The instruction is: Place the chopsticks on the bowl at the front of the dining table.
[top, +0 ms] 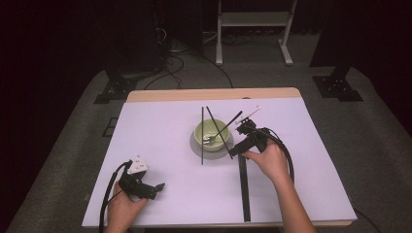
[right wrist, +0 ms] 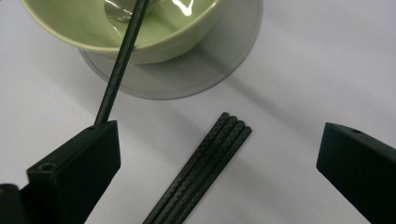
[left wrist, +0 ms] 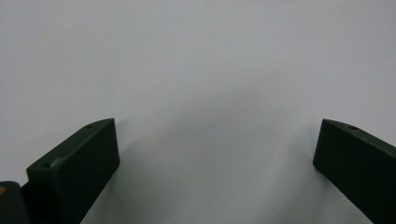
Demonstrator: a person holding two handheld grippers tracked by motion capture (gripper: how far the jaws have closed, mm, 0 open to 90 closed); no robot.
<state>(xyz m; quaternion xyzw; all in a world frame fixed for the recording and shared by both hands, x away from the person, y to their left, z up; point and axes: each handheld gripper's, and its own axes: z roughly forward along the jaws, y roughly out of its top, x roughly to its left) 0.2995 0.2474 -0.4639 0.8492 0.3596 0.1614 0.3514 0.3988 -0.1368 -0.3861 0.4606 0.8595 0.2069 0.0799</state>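
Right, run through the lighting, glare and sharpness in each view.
High view: bright white table, room behind nearly black, small things soft. Left gripper view: soft shadows of the left hand-held gripper on the table, jaws wide apart. Right gripper view: white glare inside the green bowl, rods below it sharp, right hand-held gripper open.

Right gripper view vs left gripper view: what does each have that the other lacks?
Right gripper view alone: the pale green ceramic bowl on its round grey saucer, a thin black rod slanting out of the bowl toward the near jaw, and a bundle of black woven-texture sticks lying flat between the open jaws of the right gripper.

Left gripper view alone: nothing but bare surface between the jaws of the left gripper.

Both: two black jaws set wide apart, holding nothing, over the white tabletop.
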